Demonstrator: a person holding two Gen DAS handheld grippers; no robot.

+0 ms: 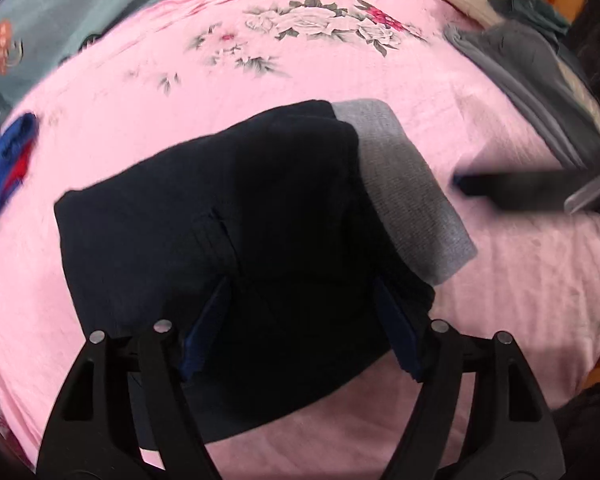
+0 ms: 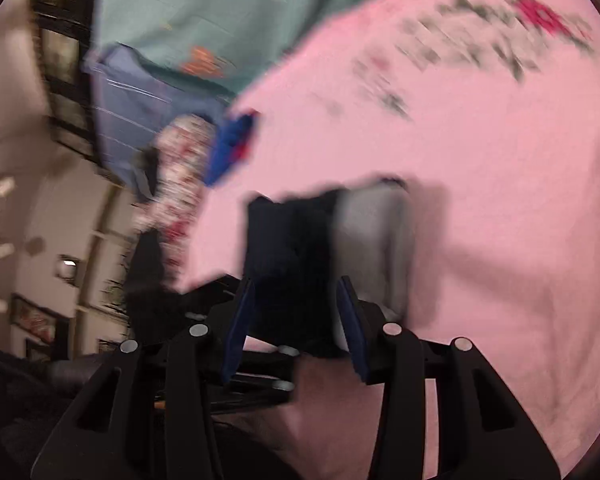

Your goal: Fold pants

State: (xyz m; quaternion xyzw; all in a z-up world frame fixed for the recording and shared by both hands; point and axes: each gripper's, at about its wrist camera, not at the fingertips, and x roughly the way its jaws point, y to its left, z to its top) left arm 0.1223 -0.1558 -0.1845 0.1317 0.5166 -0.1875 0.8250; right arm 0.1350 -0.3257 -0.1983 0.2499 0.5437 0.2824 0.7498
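While the folded navy pants [image 1: 228, 216] lie mid-way across the pink floral blanket [image 1: 148, 92], the left gripper [image 1: 304, 316] hangs over their near edge, jaws apart, pads not pressing. A grey waistband [image 1: 404, 188] juts beside them. The right gripper [image 2: 296, 320], blurred, stands part open. A blue-and-red garment [image 1: 8, 168] lies beyond the pants, grey folded clothes [image 1: 540, 80] opposite.
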